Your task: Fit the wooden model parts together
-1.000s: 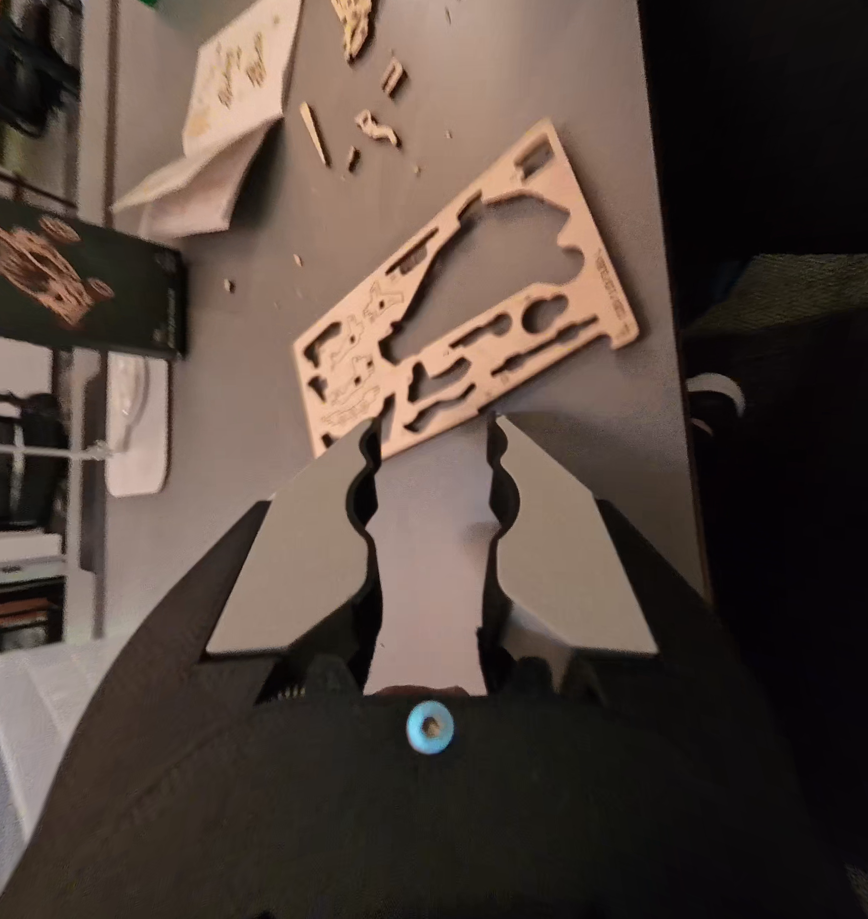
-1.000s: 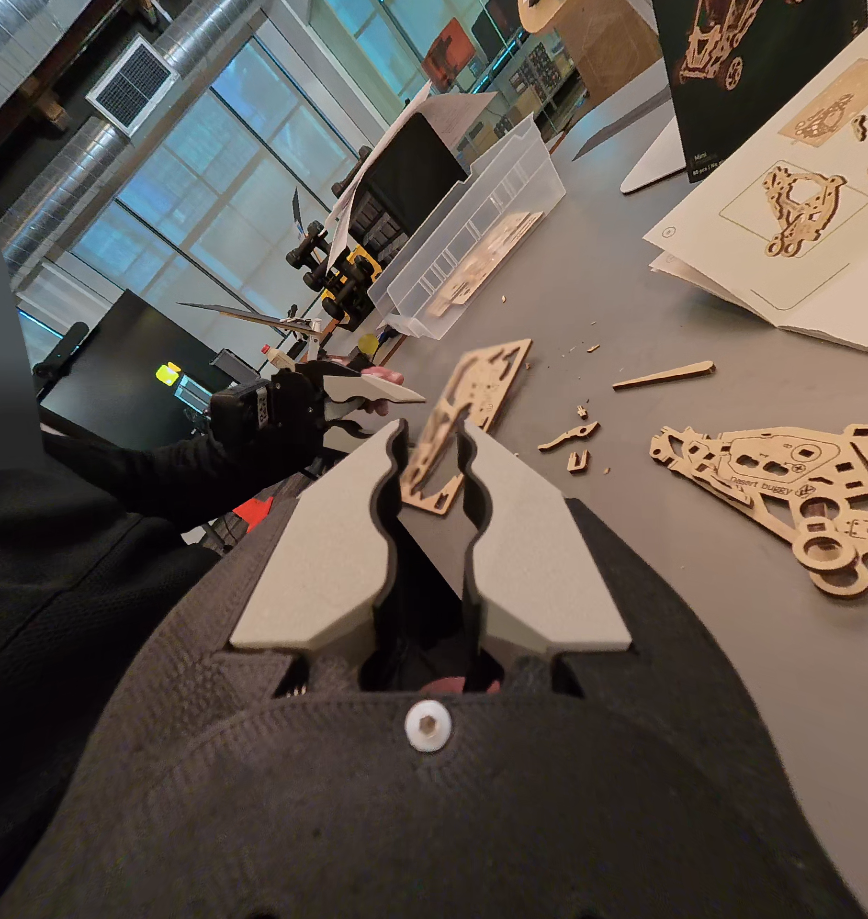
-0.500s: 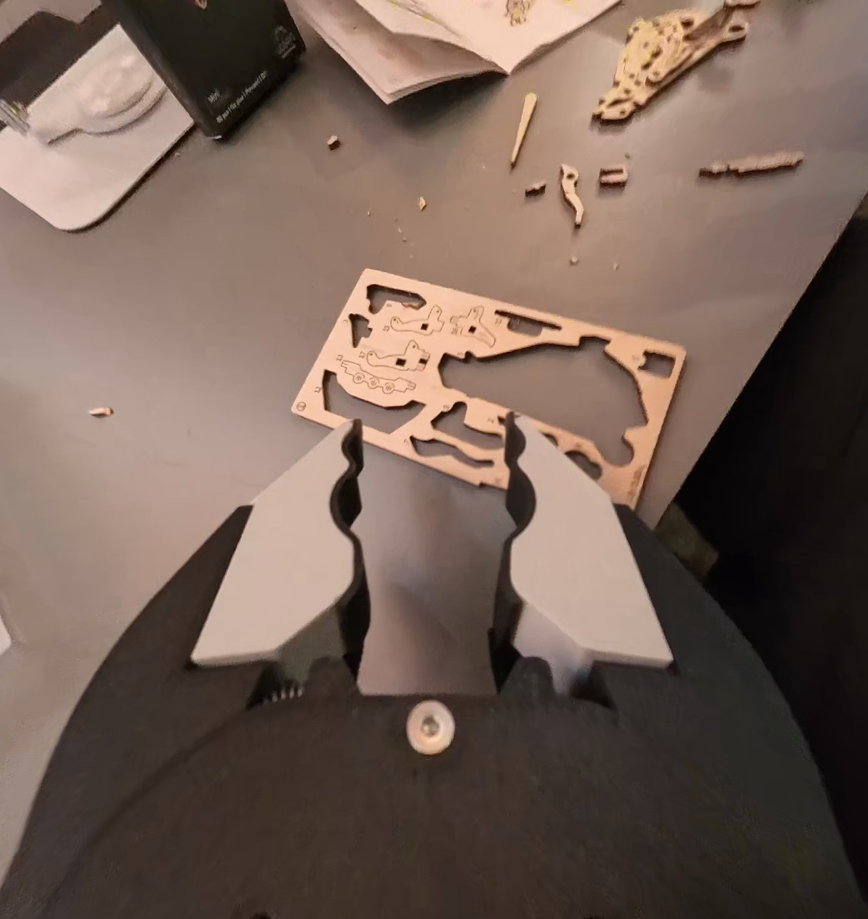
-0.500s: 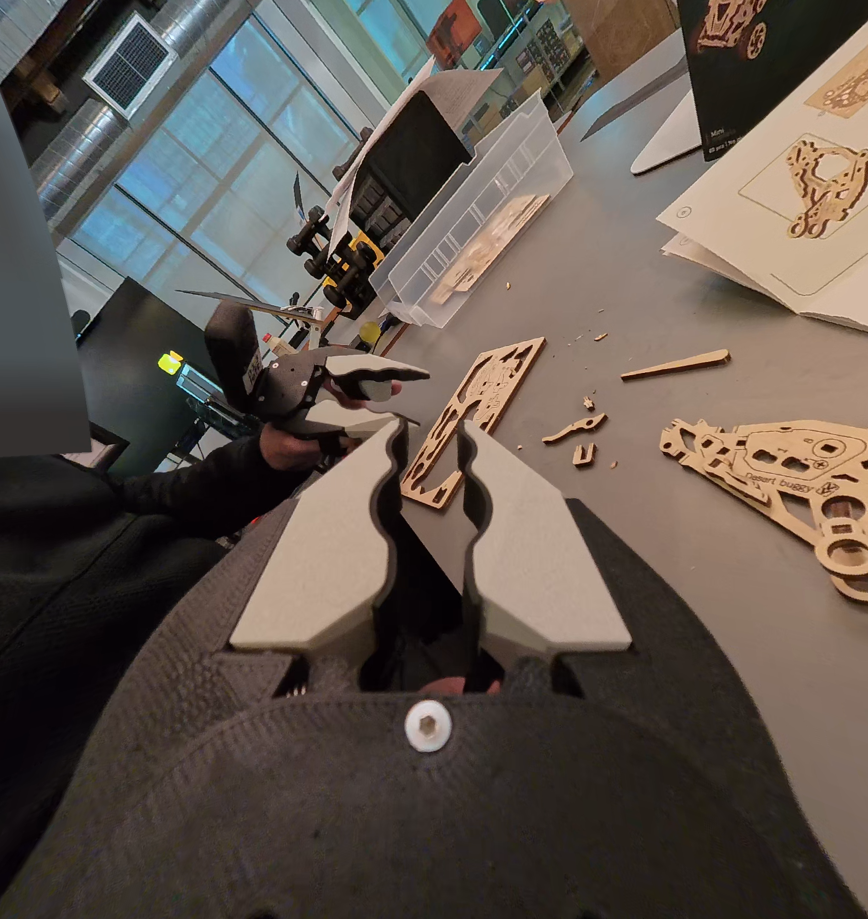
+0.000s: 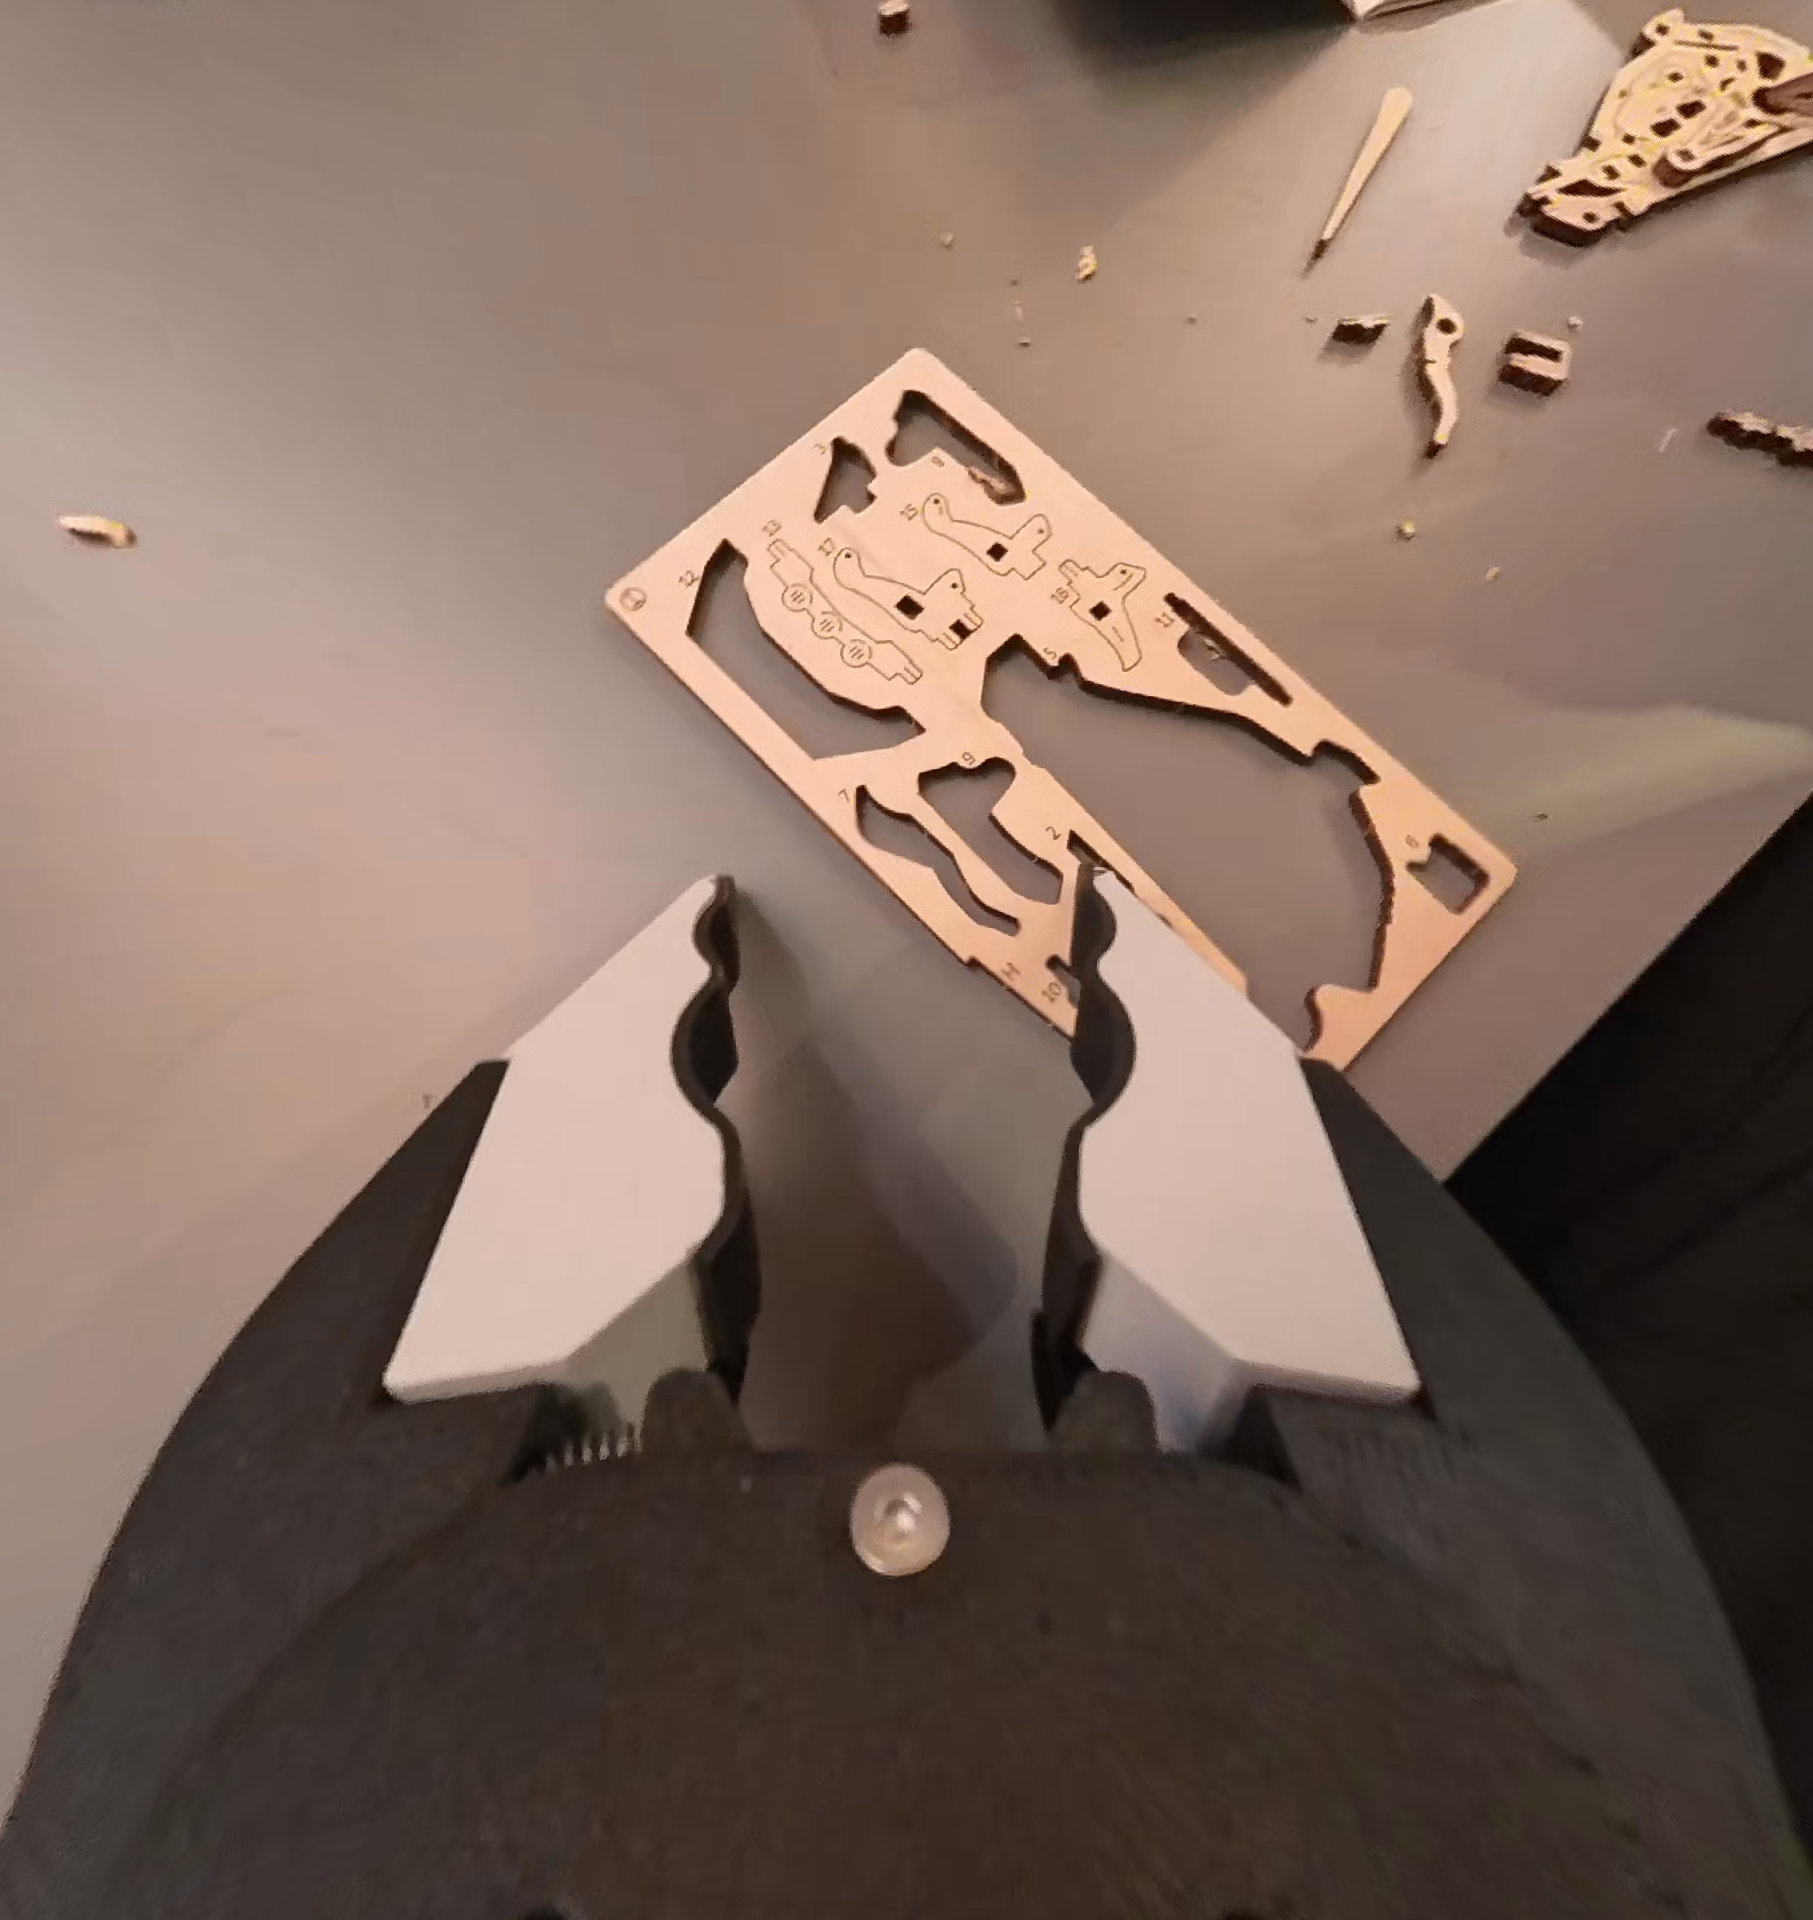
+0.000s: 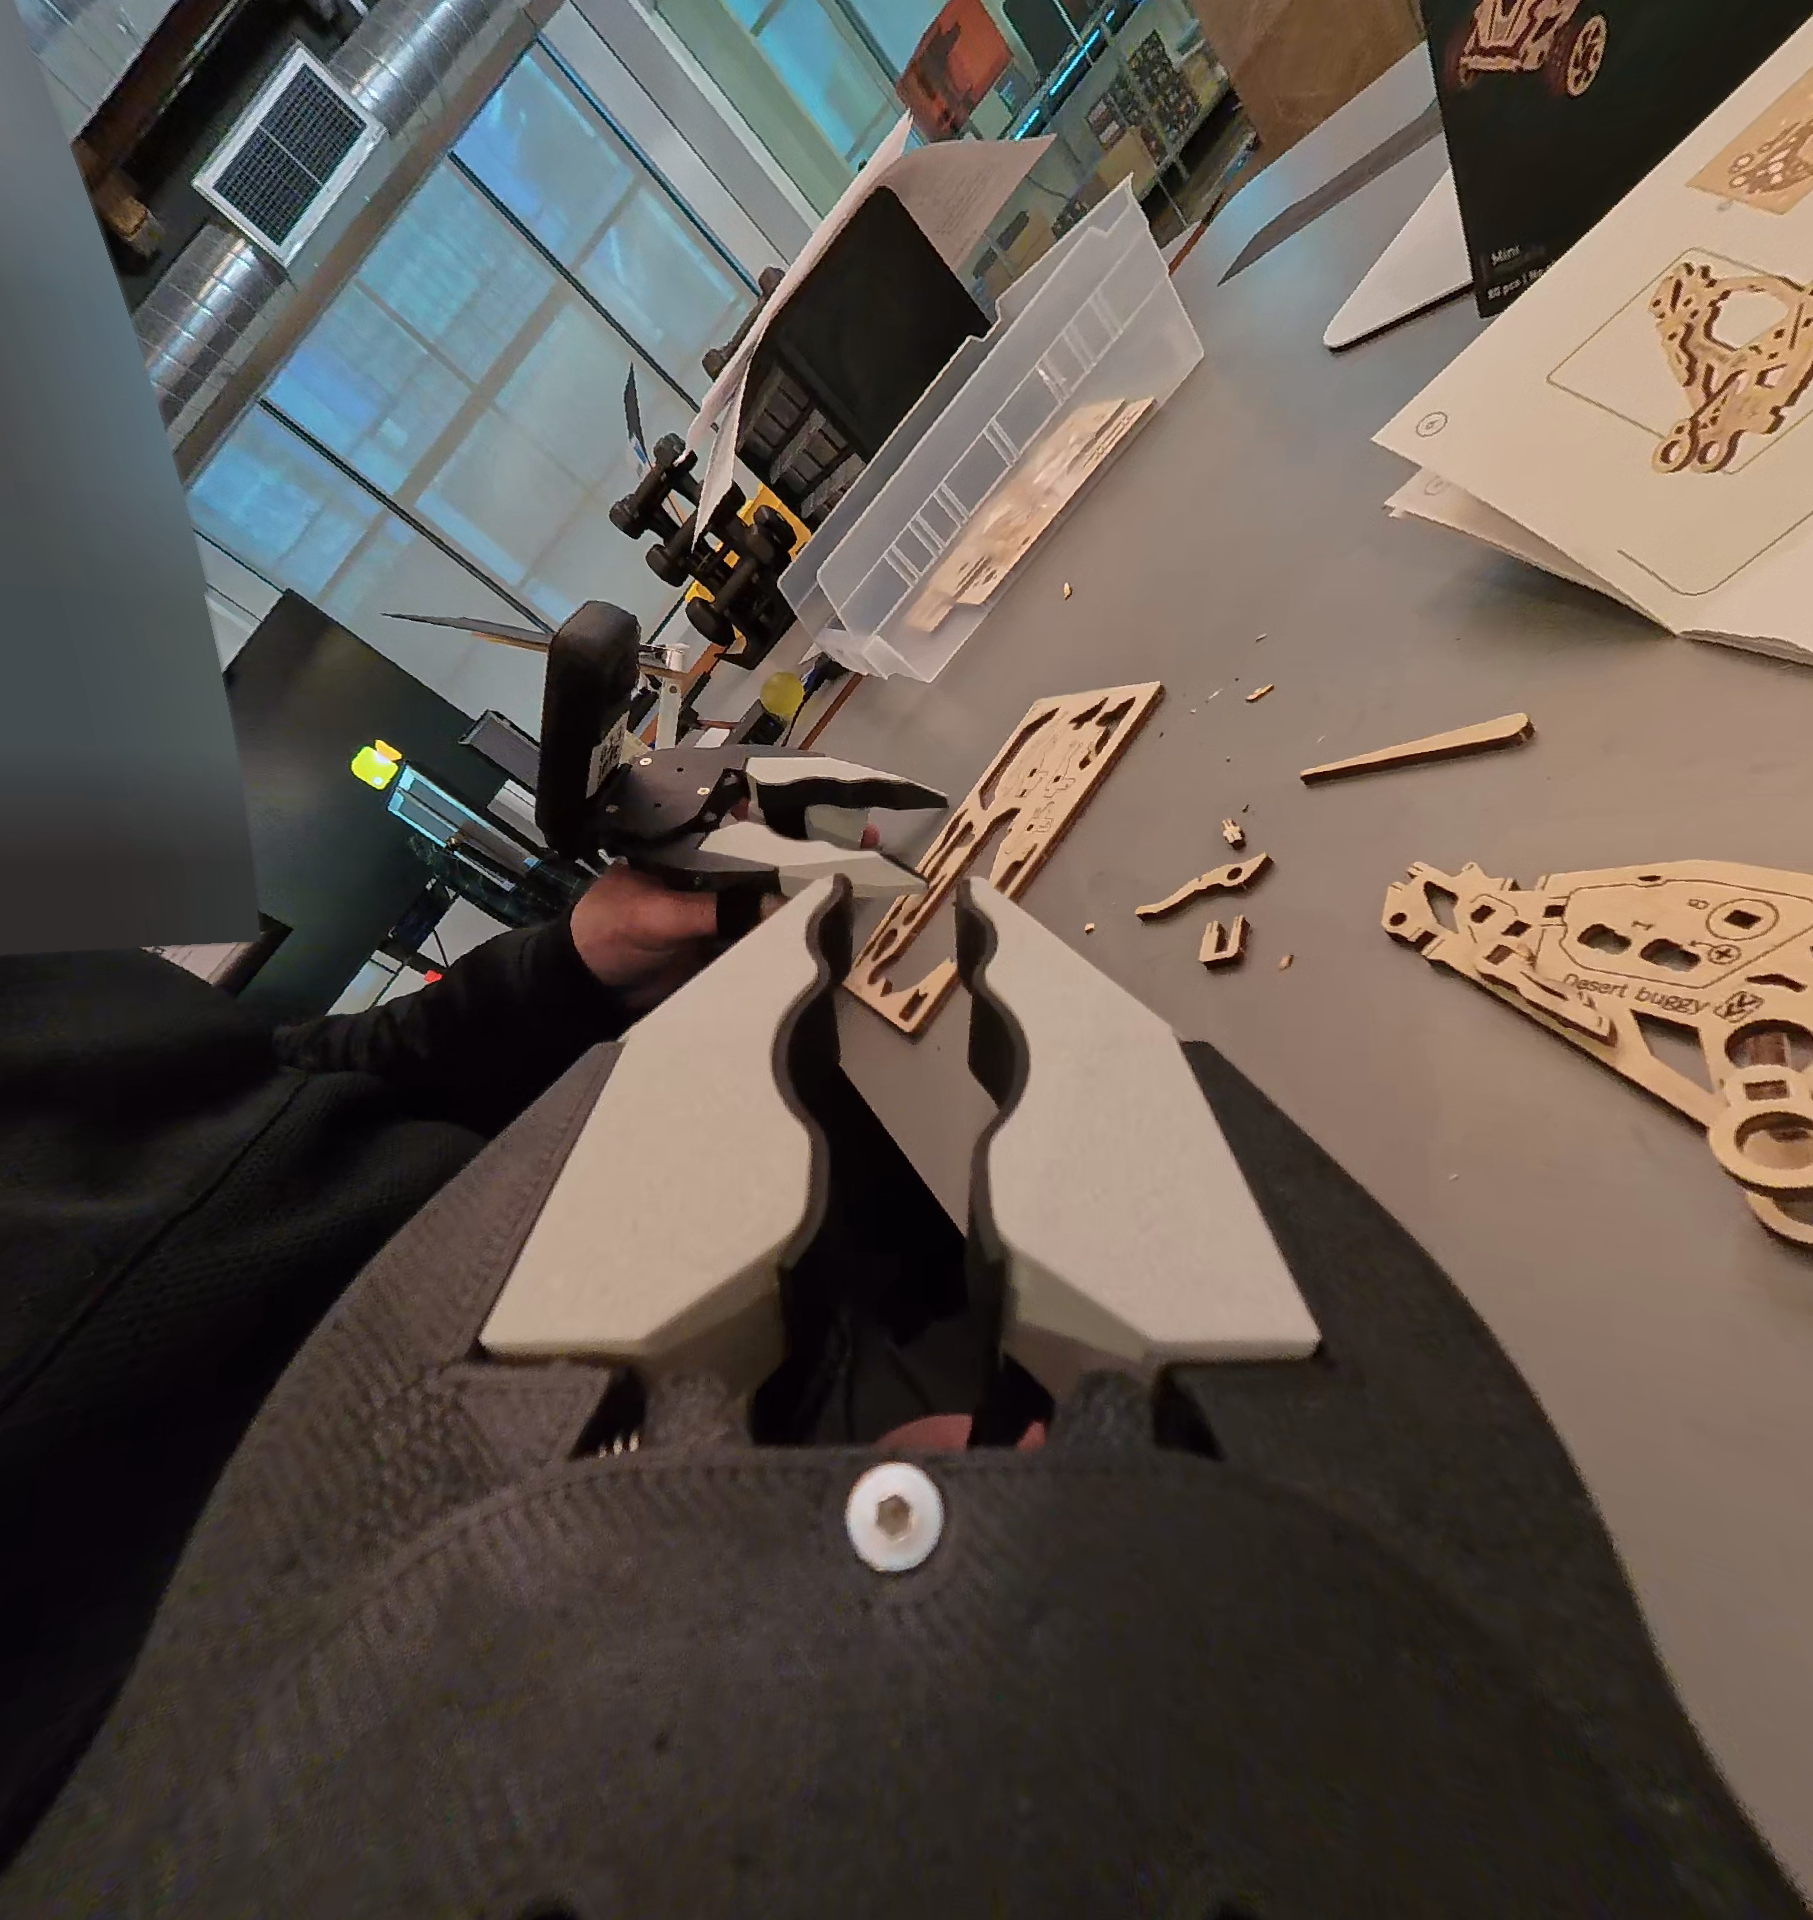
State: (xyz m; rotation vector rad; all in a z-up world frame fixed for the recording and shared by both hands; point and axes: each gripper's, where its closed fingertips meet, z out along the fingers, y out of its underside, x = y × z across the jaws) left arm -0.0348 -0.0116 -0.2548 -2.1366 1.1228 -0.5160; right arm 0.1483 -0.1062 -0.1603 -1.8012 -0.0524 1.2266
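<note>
Left claw [image 5: 902, 894] spread wide, nothing between fingers, hovering over near end of flat wooden parts sheet [image 5: 995, 717]. Sheet lies flat on grey table [image 5: 362, 416], close to table's front edge. Right claw [image 6: 897, 899] narrowly parted, gripping nothing, raised over table's front edge. Part-built wooden model [image 6: 1650, 997] lies farther along table, loose wooden pieces [image 6: 1203, 883] between it and sheet.

The desk [image 6: 1297, 582] is smooth and grey, with a straight edge and dark space past it. Behind it stand big windows [image 6: 445, 343] with blue light coming through. Silver pipes [image 6: 206, 301] run along the ceiling beside a white air vent [image 6: 284, 156]. A dark screen [image 6: 871, 301] stands at the back, under a sheet of paper.
</note>
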